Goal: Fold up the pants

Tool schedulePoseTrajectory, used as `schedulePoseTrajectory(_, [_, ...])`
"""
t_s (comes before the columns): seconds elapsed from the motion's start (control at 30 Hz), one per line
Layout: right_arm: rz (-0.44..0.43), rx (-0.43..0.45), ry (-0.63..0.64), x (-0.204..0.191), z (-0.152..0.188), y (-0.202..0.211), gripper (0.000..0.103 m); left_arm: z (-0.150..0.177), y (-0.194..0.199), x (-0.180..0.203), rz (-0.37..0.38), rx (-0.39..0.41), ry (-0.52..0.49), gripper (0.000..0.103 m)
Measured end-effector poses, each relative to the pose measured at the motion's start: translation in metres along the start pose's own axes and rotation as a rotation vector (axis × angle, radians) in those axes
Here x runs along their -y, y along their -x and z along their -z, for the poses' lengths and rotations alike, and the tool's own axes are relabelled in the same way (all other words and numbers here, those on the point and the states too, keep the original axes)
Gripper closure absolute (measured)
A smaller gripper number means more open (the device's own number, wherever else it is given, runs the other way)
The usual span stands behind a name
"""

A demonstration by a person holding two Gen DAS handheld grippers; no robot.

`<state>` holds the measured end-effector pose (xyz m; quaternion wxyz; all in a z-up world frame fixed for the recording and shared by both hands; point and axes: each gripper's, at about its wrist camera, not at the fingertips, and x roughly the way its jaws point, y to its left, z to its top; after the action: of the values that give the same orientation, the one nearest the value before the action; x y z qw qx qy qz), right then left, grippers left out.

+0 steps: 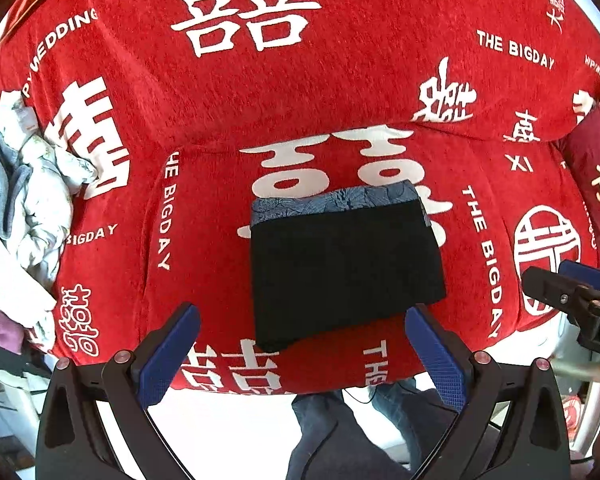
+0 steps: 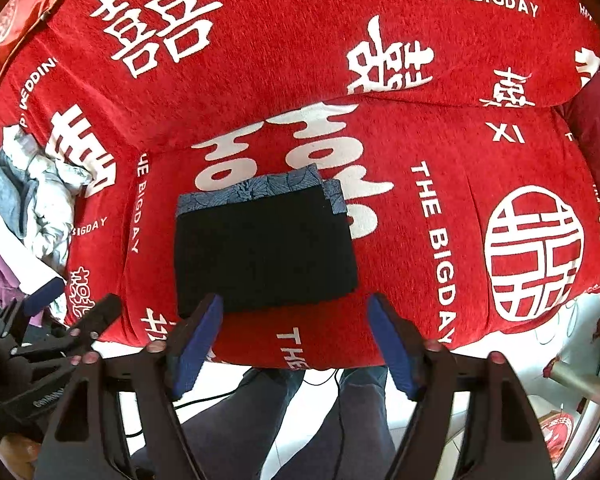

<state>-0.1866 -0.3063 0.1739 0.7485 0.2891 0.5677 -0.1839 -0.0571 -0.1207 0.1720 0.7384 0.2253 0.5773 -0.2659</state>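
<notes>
Since both tools hang free, notes as follows:
Pants (image 1: 346, 268): dark fabric, folded to a compact rectangle w/ a blue patterned band at far edge; lies mid-cushion on red sofa cover (image 1: 340, 80); near edge close to seat front.
Left gripper (image 1: 302, 354): released, jaws wide, empty; hovers just near of the pants.
Right gripper (image 2: 296, 344): spread wide too, holding nothing; near edge of the stack.
Handling: prob. light, soft, limp; layers may slide; pinch all layers at near corners.
Clothes pile (image 1: 24, 184): far left, apart.
</notes>
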Motion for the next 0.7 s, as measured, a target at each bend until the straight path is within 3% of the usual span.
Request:
schedulePoseTrajectory(0.2, [-0.018,-0.022,0.058,-0.009,0.01,-0.006,0.023,0.006,0.006,0.002,-0.014,0.001,0.004,0.0])
schedulePoseTrajectory(0.37, [0.01,-0.032,0.106,-0.014,0.018,-0.008,0.023,0.008,0.001,0.01,-0.075,-0.036,-0.033,0.0])
schedulePoseTrajectory(0.7, [0.034,-0.025,0.089,-0.007,0.018,-0.008,0.023,0.014,0.005,0.02,-0.032,-0.039,-0.039,0.0])
